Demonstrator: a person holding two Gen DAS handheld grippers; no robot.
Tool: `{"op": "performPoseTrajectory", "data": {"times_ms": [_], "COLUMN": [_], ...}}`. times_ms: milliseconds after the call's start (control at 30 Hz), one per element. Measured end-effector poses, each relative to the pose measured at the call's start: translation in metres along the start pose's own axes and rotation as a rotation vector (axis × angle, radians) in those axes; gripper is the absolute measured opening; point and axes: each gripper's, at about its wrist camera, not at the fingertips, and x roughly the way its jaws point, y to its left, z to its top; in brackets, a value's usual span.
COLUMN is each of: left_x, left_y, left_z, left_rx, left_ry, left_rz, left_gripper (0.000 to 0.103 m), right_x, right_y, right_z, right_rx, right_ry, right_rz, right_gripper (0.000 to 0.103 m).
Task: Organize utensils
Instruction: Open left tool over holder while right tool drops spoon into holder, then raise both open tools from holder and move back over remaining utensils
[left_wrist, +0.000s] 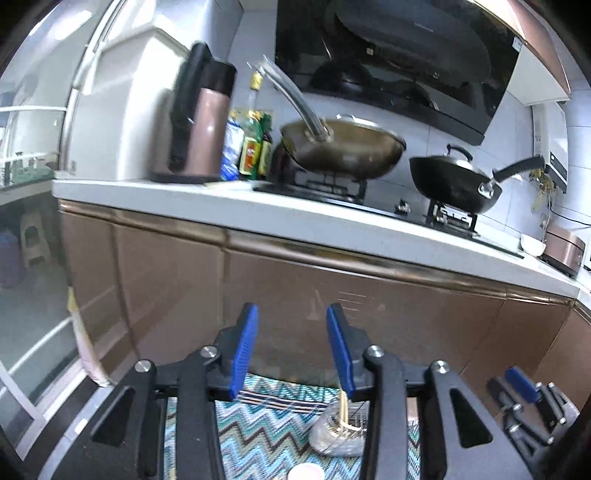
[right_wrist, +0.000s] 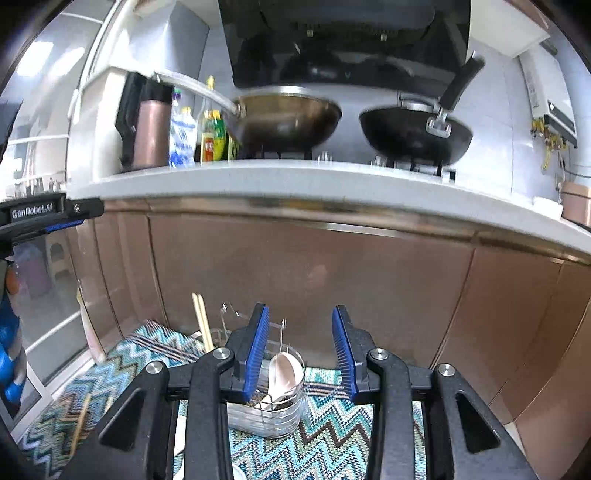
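Note:
A clear utensil holder (right_wrist: 280, 410) with a wire frame stands on a zigzag-patterned mat (right_wrist: 332, 435) at the foot of the brown cabinets. A pale spoon (right_wrist: 282, 373) sits in its near compartment. Wooden chopsticks (right_wrist: 203, 325) stick up from its far side. My right gripper (right_wrist: 299, 314) hovers above and just in front of the holder, open, nothing between its blue pads. My left gripper (left_wrist: 291, 314) is also open and empty, higher up, with the holder (left_wrist: 340, 432) and chopsticks (left_wrist: 345, 410) below its right finger. One loose chopstick (right_wrist: 81, 421) lies on the mat.
Brown cabinet fronts (left_wrist: 332, 295) rise right behind the mat under a white counter (left_wrist: 258, 210). On the counter stand a bronze wok (left_wrist: 343, 147), a black pan (left_wrist: 454, 184), bottles (left_wrist: 251, 147) and a thermos jug (left_wrist: 199, 118). A white round rim (left_wrist: 304, 472) shows below the left gripper.

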Motion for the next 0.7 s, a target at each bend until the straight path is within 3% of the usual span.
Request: {"op": "performPoseTrajectory", "data": {"times_ms": [133, 333, 567, 700], "left_x": [-0.038, -0.078, -0.09, -0.083], "left_y": [0.014, 0.024, 0.035, 0.042], "left_z": [0.016, 0.024, 0.018, 0.004], "left_rx": [-0.016, -0.02, -0.031, -0.034], "left_ry": [0.004, 0.041, 0.137, 0.19], "left_rz": [0.019, -0.013, -0.031, -0.034], "left_gripper": [0.037, 0.037, 0.037, 0.037], "right_x": [-0.044, -0.098, -0.136, -0.138], "right_y": [0.003, 0.006, 0.002, 0.001], "right_z": [0.02, 0.036, 0.043, 0.033], "right_rx": [-0.013, -0.027, -0.039, -0.064], "right_ry": [-0.049, -0.098, -0.131, -0.132], "right_rz": [0.022, 0.06, 0.093, 0.049], "right_gripper": [0.035, 0.035, 0.035, 0.035]}}
